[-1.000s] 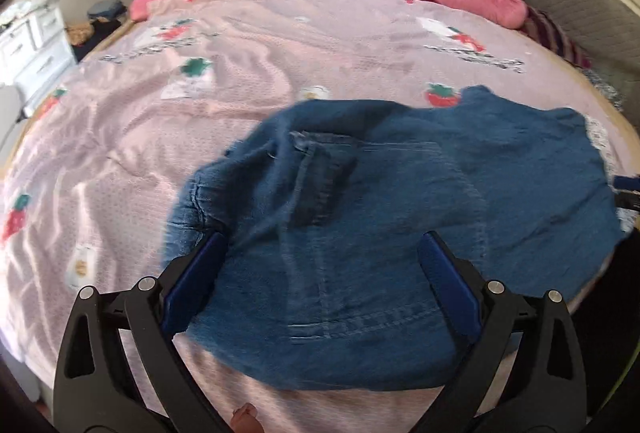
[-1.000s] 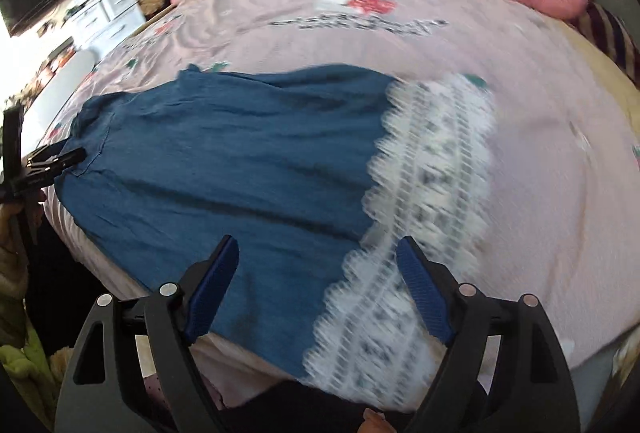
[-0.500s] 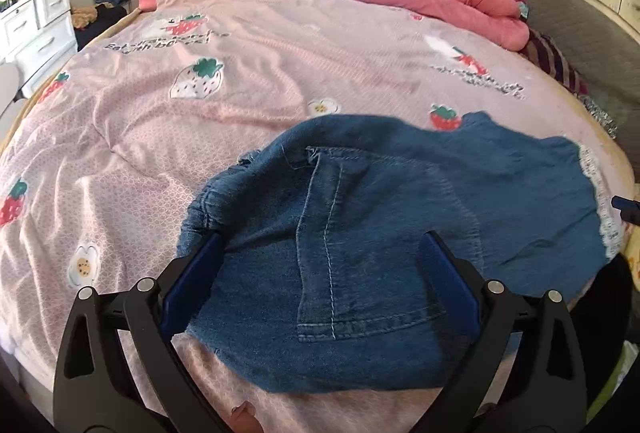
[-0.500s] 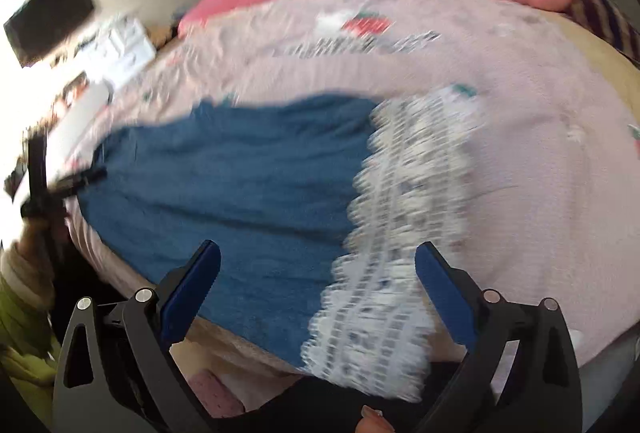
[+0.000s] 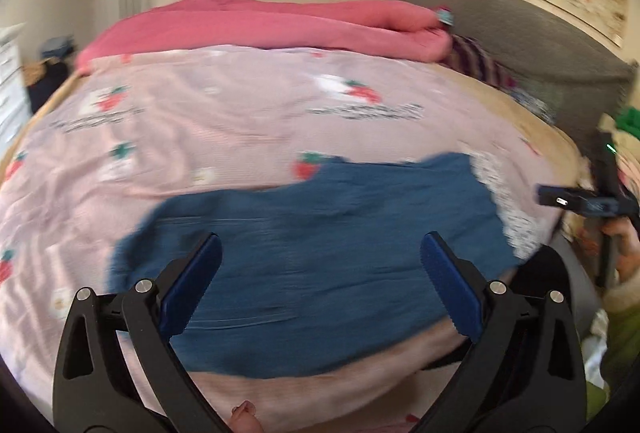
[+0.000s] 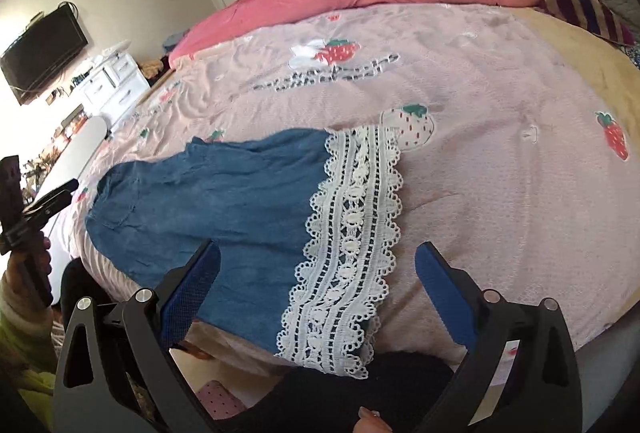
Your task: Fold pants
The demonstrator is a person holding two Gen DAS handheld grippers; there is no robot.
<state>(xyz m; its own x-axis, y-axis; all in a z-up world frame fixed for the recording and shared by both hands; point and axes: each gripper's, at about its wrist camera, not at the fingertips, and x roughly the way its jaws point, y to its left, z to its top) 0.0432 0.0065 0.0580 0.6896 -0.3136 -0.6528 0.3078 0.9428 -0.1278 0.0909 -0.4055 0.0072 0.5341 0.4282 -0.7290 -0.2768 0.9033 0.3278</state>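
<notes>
Denim pants [image 6: 208,209] lie sideways along the bed's [image 6: 500,161] near edge, lace hem [image 6: 352,245] rightward.

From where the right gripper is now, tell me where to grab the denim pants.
Take the white lace hem of the denim pants at its near corner, coming in from the bed's front edge. That corner overhangs the edge, so the open jaws of the right gripper could probably pinch both layers.

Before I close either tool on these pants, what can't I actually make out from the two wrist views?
- Left wrist: pants smeared by motion blur; seams and pocket unreadable.
- Right wrist: lace hem drops over the bed edge; its underside is hidden.
- Both views: number of folded layers unclear.
</notes>
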